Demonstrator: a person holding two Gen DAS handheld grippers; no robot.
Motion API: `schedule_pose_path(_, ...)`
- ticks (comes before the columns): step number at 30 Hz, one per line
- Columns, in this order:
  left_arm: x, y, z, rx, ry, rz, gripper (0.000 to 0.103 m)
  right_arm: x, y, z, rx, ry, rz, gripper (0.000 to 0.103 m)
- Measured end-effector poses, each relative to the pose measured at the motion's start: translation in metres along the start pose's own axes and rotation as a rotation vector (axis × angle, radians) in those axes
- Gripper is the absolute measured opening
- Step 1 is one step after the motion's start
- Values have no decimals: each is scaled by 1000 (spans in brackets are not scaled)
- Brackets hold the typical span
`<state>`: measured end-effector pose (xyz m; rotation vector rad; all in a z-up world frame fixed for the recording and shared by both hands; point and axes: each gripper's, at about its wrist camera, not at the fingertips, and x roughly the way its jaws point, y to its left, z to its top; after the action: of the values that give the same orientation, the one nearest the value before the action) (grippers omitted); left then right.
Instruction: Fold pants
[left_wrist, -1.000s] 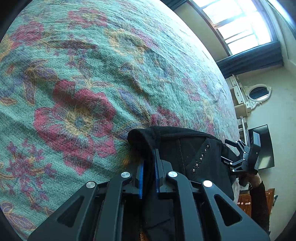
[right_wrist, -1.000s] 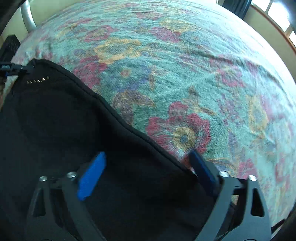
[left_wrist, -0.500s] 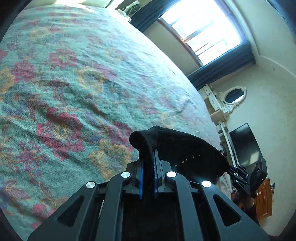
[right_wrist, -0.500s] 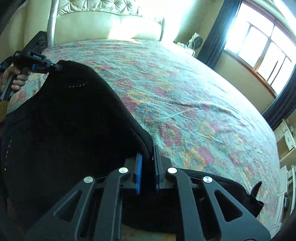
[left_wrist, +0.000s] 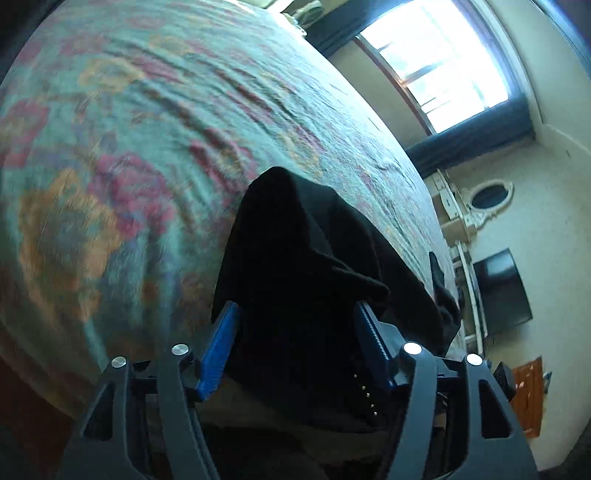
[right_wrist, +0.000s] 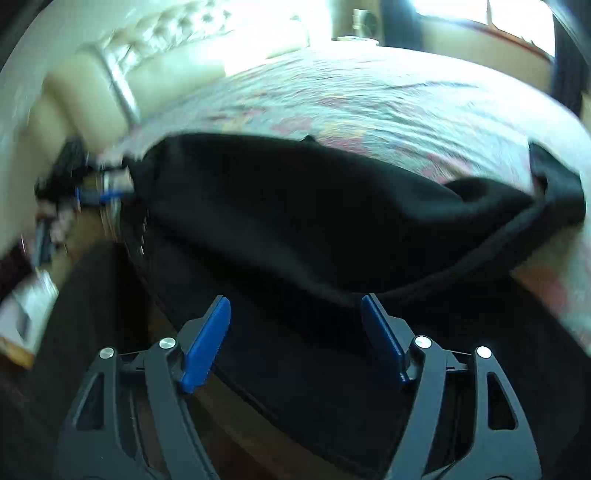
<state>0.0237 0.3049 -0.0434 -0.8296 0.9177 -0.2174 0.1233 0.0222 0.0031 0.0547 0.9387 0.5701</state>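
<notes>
- At the far left of the right wrist view we see our left gripper, blurred, at the left corner of the black pants, with the cream headboard above it.
- In the left wrist view the blue pads at lower centre stand well apart; half a second ago they were pinched on a fold of cloth. The jaws have just been opening, and the cloth lies loose between them, not pressed as far as we can tell.
- The pants now lie in a dark heap from the middle of that frame to its lower right, on the near edge of the floral bedspread; a second ago only a small held corner showed there.
- In the right wrist view our right gripper has likewise just been opening after a pinch: its pads are spread wide at lower centre, with black cloth below and between them but not clamped.
- At the right of that frame a bunched end of the garment rests on the bedspread.
- We judge that both claws have let go and the lifted edge has been laid down, so one fold looks placed; smoothing or a further fold probably follows.
</notes>
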Motion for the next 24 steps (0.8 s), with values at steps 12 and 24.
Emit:
schedule_pose_path(12, -11, -19, -17, -241, -216, 62, 82, 3, -88, -20, 777, -143, 205, 74)
schedule_pose_path(24, 45, -28, -30, -303, -162, 21, 82, 11, -89, -13, 818, -193, 192, 74)
